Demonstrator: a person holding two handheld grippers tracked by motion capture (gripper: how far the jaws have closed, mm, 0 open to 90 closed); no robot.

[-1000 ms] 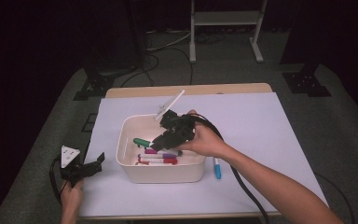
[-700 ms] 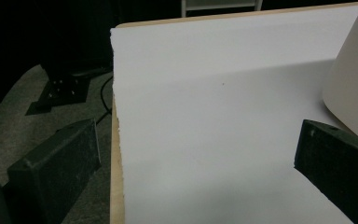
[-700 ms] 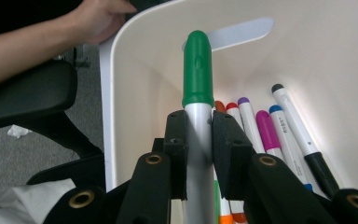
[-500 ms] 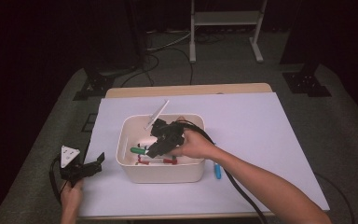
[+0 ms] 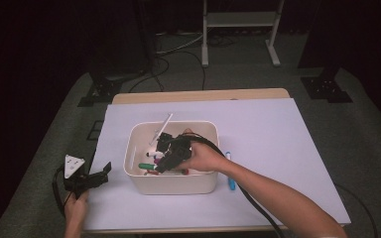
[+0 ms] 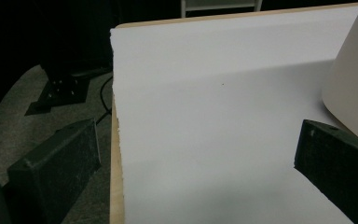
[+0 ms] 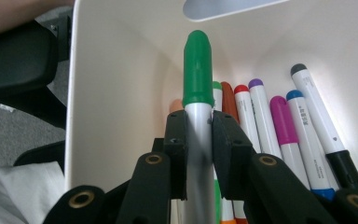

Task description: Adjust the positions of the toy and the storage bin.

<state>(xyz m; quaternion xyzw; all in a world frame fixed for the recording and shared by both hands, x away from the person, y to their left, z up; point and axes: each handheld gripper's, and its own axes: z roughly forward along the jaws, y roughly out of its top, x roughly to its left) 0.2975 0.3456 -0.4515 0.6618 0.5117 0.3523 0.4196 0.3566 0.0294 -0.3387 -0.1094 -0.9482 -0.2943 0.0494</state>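
From the high view, the right hand point(image 5: 206, 157) and its black tool cover the middle of the white bin point(image 5: 171, 184), so most of the markers lying on its floor are hidden and the few coloured caps that peek out at the left are too small to sort by colour there. In the right tool's own view the lower part of the held marker's barrel runs out of the picture at the bottom, and a pale grey shape at the top edge is cut off and cannot be identified. The surface point(image 5: 278, 134) is a table covered with a white sheet, and the bin stands on its near middle. The right tool point(image 7: 199, 128) is closed on a green-capped marker point(image 7: 197, 70): the two pads press the grey barrel from either side just below the cap, which sticks out beyond them toward the bin's far wall. The marker sits inside the bin, above a row of other markers point(image 7: 279, 126) with green, brown, red, purple, pink, blue and black caps lying side by side. The right forearm reaches in from the lower right over the bin's near rim, hand tipped downward. The left hand point(image 5: 75, 208) rests at the surface's near left edge, well apart from the bin, its left tool point(image 6: 196, 154) standing wide open over the bare sheet with nothing between the jaws. A blue marker point(image 5: 231, 182) lies on the sheet just right of the bin.
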